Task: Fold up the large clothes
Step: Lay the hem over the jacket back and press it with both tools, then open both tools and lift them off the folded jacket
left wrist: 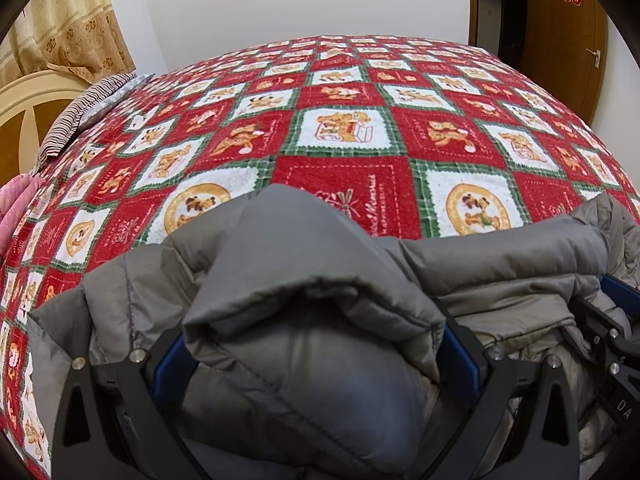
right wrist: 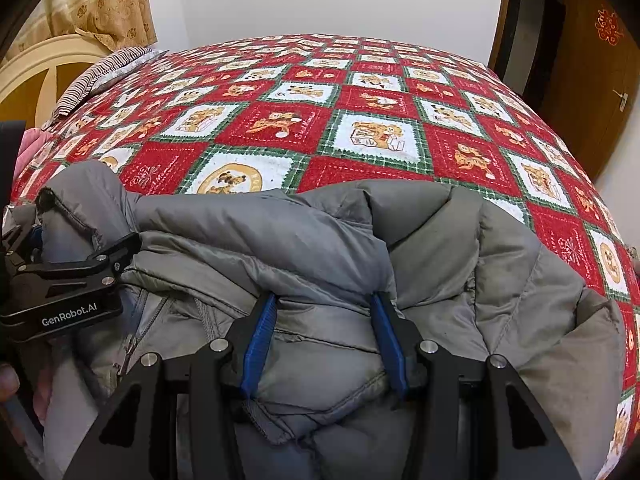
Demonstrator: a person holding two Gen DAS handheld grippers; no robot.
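left wrist view: the left gripper [left wrist: 320, 356] points down over the near edge of a bed, and its two blue pads [left wrist: 172, 364] press in on a thick bunched fold of a grey puffer jacket [left wrist: 304, 264] from either side, so the jaws are clamped on the padded fabric. the jacket lies heaped at the near side of a red, white and green patchwork bedspread [left wrist: 340, 136] printed with bears. part of the fold bulges up above the fingers. at the right edge the right gripper [left wrist: 612, 320] shows, black with a blue pad, buried in the same jacket. far left, a striped pillow [left wrist: 80, 116] lies at the head of the bed by a cream headboard [left wrist: 36, 100] and a patterned curtain [left wrist: 68, 28]. a wooden door [left wrist: 568, 48] with a red ornament stands at far right.

right wrist view: the right gripper [right wrist: 324, 336] also grasps the jacket [right wrist: 440, 248]; both blue pads [right wrist: 260, 340] are sunk into a quilted fold that fills the gap between them. the left gripper [right wrist: 52, 248] appears at the left edge, just beside, its fingers closed on a rolled hem of the jacket. a zip [right wrist: 132, 340] runs down the lighter lining below it. the bedspread [right wrist: 360, 120] stretches away beyond, with the pillow [right wrist: 104, 72] and headboard [right wrist: 48, 68] at upper left and the door [right wrist: 592, 80] at right.
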